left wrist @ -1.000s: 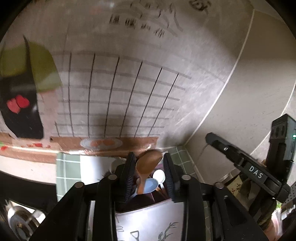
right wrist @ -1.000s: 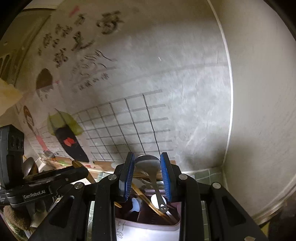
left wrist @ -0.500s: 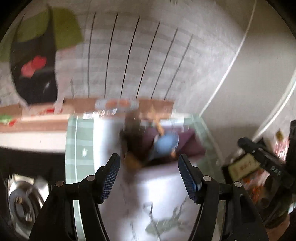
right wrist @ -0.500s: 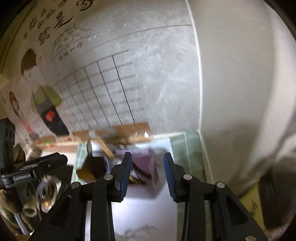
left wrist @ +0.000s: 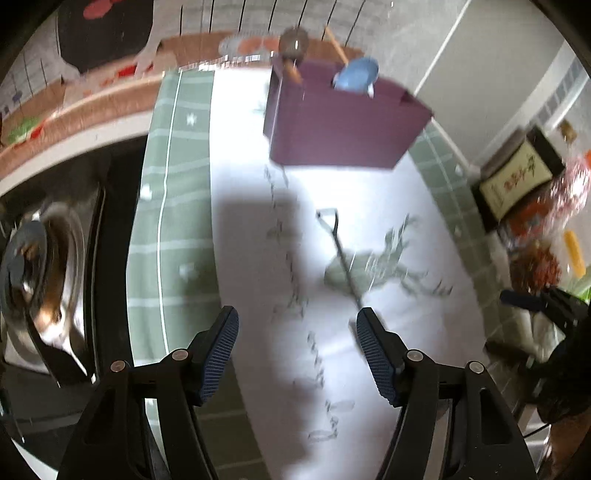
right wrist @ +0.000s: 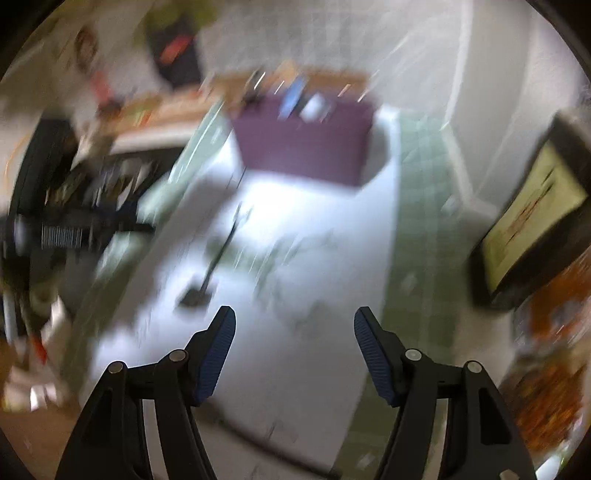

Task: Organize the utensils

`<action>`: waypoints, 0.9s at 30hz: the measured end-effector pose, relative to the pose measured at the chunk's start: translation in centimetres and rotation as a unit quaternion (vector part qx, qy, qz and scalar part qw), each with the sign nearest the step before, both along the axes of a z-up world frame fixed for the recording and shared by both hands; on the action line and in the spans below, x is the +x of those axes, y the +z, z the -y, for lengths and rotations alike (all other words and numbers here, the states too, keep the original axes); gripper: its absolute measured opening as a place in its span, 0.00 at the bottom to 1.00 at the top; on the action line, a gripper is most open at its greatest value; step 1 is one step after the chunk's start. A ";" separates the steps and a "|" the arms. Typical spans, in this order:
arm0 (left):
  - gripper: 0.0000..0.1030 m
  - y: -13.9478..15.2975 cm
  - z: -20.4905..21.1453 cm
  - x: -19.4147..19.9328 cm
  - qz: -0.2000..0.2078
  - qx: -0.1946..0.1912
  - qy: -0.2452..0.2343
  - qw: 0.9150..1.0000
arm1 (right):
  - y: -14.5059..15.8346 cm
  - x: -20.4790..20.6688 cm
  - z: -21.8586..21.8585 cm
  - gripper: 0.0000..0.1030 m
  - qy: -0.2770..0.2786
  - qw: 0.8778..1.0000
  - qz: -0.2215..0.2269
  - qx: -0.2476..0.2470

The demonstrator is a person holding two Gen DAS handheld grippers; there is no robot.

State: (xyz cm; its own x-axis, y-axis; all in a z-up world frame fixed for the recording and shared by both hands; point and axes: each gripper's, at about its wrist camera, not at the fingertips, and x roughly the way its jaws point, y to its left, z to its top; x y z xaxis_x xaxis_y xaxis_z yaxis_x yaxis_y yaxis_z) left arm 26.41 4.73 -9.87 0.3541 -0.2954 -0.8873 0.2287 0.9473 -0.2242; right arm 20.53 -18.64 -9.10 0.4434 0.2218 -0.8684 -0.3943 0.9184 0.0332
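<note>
Left claw [left wrist: 297, 350]: yours, released; the blue pads stand wide apart with nothing between them, and it points down at the white cloth.
Right claw [right wrist: 293, 350]: yours, jaws opening at this moment; nothing lies between the pads, only the cloth below. This view is badly smeared by motion.
Surface [left wrist: 173, 221]: a green checked cover with a white cloth [left wrist: 258, 277] laid down the middle; the cloth bears a printed shovel drawing [left wrist: 338, 254] and lines of script.
Claw shadow: a dark patch falls on the white cloth just ahead of your left claw.
Sink [left wrist: 40, 280]: a steel basin at the left edge of the left wrist view, beside the surface; what is in it is too blurred to tell.
Framed picture [right wrist: 532, 221]: a dark frame with a pale yellow panel, at the right of the surface, well apart from both claws.
Packets [left wrist: 546, 236]: red and orange wrapped goods near the frame, too blurred to name.
Purple box [left wrist: 340, 122]: stands upright on the white cloth at the far end, well ahead of both claws and apart from them.
Utensils: they stand in the purple box, heads up; you can see a wooden spoon [left wrist: 293, 46] at the left and a blue spoon [left wrist: 356, 74] to its right, with a wooden stick [left wrist: 336, 40] between them.
Wall [left wrist: 406, 33]: grey, behind the box, with a gridded poster on it.
</note>
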 end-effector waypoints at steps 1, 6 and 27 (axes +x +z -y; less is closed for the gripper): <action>0.65 -0.4 -0.2 -0.4 -0.005 0.001 0.001 1.000 | -0.8 -1.0 -0.5 0.62 0.014 1.000 -0.011 -0.004; 0.65 -1.3 -1.2 -0.9 -0.020 -0.006 0.022 1.000 | -3.4 -3.9 -2.3 0.62 0.060 0.997 -0.058 0.006; 0.66 -1.4 6.9 1.1 -0.029 -0.024 -0.076 0.996 | -5.2 -2.2 2.8 0.26 -0.084 0.996 -0.037 -0.006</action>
State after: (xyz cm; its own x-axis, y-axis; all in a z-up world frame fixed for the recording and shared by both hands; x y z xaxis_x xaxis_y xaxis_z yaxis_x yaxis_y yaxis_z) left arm 27.50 -2.12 -11.23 0.2503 -0.3842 -0.8886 0.3532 0.8909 -0.2857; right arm 18.35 -21.46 -14.30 0.4080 0.1392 -0.9023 -0.2320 0.9717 0.0450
